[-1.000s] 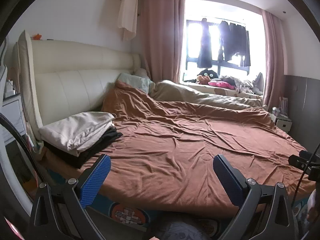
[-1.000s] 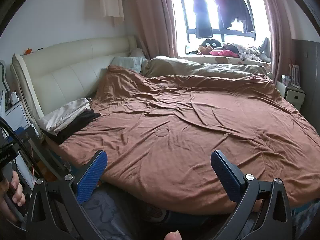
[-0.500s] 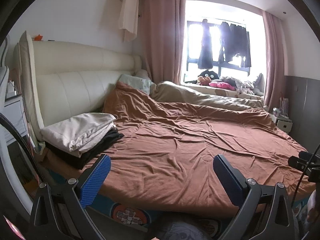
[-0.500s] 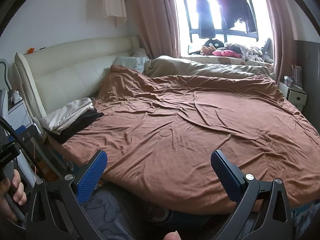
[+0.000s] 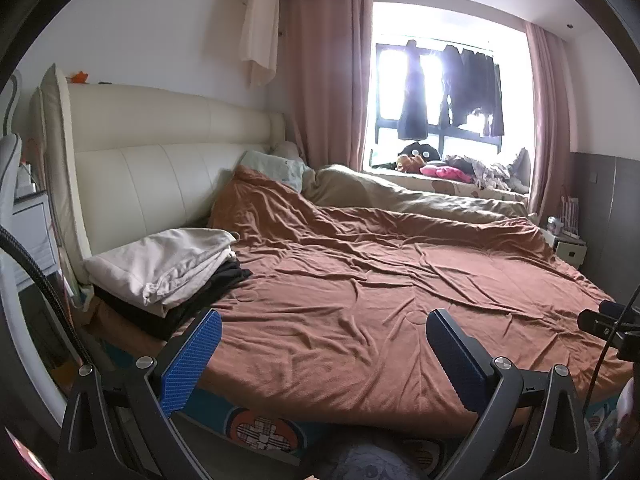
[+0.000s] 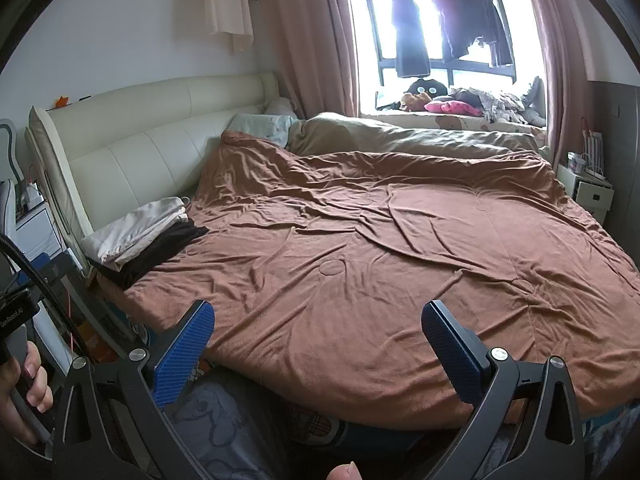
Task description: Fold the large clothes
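Bedroom scene, bed (image 5: 360, 384) fills both views, covered by a wrinkled brown duvet (image 6: 380, 248). Left gripper (image 5: 322, 354) sits at the bed's near edge, blue-padded fingers (image 5: 192, 356) spread wide, nothing between them. Right gripper (image 6: 318, 346) same: fingers (image 6: 182, 354) apart, empty, over the near edge of the duvet. A hand (image 6: 22, 392) grips the left tool's handle at the lower left of the right wrist view. Folded clothes stack (image 5: 168, 276) lies on the bed's near-left corner by the cream headboard (image 5: 160, 168): cream garment on top, black one underneath, edges roughly squared. Stack is up-left of the left fingers, near but not touching; well apart from the right fingers. Farther back: pale pillow (image 6: 262, 126), beige blanket (image 6: 400, 136), then window (image 5: 440, 92) with dark clothes hanging.
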`<action>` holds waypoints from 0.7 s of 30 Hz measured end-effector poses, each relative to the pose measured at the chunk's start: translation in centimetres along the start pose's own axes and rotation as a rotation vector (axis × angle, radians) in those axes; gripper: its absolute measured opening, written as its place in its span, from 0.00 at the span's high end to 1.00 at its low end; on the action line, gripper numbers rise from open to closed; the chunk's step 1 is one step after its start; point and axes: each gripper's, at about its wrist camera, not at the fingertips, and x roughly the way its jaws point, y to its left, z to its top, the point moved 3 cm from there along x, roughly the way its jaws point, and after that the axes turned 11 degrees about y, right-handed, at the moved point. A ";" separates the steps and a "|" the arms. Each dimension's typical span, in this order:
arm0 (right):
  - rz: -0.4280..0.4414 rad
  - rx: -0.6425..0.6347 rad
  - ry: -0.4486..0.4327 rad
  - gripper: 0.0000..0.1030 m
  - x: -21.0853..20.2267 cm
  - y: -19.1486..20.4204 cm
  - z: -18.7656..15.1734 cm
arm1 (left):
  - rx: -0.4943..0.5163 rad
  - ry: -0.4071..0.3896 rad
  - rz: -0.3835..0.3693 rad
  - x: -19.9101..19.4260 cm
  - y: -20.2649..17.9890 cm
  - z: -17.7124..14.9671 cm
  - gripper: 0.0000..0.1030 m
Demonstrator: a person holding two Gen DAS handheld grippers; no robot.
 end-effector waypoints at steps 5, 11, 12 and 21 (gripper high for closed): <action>0.000 0.002 -0.006 0.00 -0.2 0.1 0.1 | 0.001 -0.006 0.002 -0.2 0.2 0.1 0.00; -0.002 -0.003 -0.010 0.00 -0.3 0.5 0.1 | 0.003 -0.009 0.002 -0.4 0.0 0.2 0.00; -0.002 -0.003 -0.010 0.00 -0.4 0.5 0.1 | 0.002 -0.009 0.002 -0.4 -0.1 0.2 0.00; -0.003 -0.008 -0.011 0.00 -0.3 0.8 0.1 | 0.002 -0.011 0.003 -0.5 -0.1 0.2 0.00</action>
